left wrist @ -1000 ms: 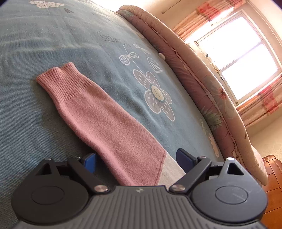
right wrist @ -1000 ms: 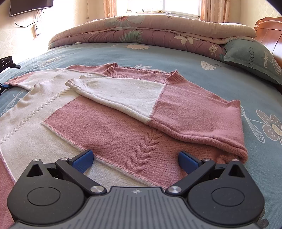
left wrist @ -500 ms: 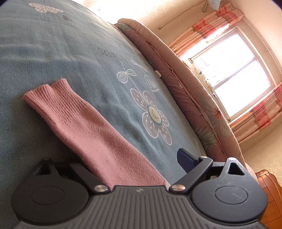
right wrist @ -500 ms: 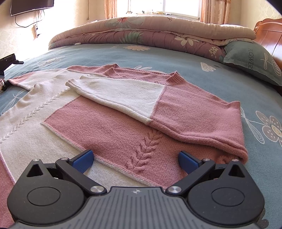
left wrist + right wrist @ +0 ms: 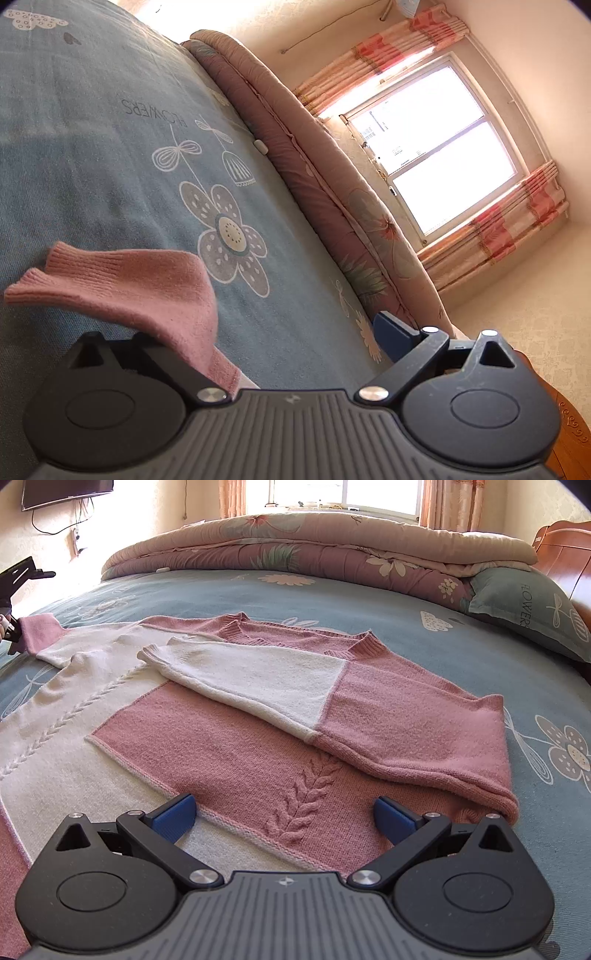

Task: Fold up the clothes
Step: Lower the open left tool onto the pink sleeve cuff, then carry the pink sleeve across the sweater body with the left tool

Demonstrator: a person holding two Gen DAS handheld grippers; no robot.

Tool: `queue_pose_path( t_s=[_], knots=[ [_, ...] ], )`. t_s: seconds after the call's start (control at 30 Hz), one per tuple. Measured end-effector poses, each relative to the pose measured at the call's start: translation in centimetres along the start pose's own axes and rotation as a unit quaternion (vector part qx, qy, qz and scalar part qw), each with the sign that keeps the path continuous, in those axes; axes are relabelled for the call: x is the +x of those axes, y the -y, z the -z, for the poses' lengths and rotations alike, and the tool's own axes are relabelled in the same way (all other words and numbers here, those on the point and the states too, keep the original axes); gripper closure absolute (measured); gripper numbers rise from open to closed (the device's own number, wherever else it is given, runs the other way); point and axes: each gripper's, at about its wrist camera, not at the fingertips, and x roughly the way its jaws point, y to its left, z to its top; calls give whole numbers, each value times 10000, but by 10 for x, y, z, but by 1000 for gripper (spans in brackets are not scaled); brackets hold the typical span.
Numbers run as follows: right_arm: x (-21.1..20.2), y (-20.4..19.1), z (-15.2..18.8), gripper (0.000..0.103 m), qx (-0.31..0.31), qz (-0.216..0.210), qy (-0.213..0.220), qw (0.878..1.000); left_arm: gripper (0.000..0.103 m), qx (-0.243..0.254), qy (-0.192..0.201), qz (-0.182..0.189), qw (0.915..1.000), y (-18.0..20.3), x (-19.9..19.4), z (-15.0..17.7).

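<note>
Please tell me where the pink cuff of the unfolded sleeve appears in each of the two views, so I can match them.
Left wrist view: the pink cuff is at lower left, raised above the bedspread.
Right wrist view: the same cuff is at the far left edge, beside the left gripper's black body.
Shared landmark: the rolled floral quilt under the window.

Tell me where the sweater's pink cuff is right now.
In the left wrist view the pink cuff hangs lifted off the blue bedspread at the left gripper; the right wrist view shows it far left.
</note>
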Motion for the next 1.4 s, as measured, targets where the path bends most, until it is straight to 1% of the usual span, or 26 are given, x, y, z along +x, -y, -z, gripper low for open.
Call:
queue_pose_path(
  t_s=[0.07, 0.13, 0.23, 0.33, 0.37, 0.43, 0.53, 0.67, 0.73, 0.8, 0.97, 1.17, 1.4],
  knots=[
    [-1, 0, -1, 0, 2, -36, -18, 10000, 8, 99, -86, 49, 9999, 14, 1, 0],
    [-4, -1, -3, 0, 20, -194, 1, 9998, 8, 213, -167, 62, 9996, 28, -1, 2],
    [-13, -3, -7, 0, 219, -800, 80, 9965, 8, 318, -287, 69, 9991, 48, -1, 8],
    [-23, -7, -10, 0, 387, -1439, 170, 9887, 8, 454, -428, 33, 9980, 65, -4, 14],
    [-26, -10, -11, 0, 406, -1590, 207, 9862, 8, 507, -463, 18, 9976, 70, -5, 17],
    [-32, -15, -13, 0, 417, -1850, 247, 9815, 8, 601, -537, -8, 9967, 80, -7, 22],
    [-37, -20, -15, 0, 439, -2222, 160, 9739, 8, 726, -619, -51, 9954, 98, -7, 30],
    [-35, -19, -14, 0, 750, -2495, -78, 9654, 8, 885, -720, -38, 9935, 121, -6, 40],
    [-34, -16, -13, 0, 970, -2581, -172, 9611, 8, 943, -749, -5, 9927, 132, -4, 45],
    [-37, -15, -12, 0, 1003, -2615, -167, 9598, 8, 1029, -770, -5, 9917, 146, -3, 51],
    [-46, -12, -9, 0, 922, -2535, -101, 9629, 9, 1135, -877, 103, 9896, 173, 2, 63],
    [-47, -2, -1, 0, 1132, -2316, -155, 9661, 9, 1268, -986, 233, 9867, 205, 9, 79],
    [-62, 6, 7, 0, 1153, -2276, -25, 9669, 9, 1260, -1109, 431, 9849, 232, 16, 98]
  ],
)
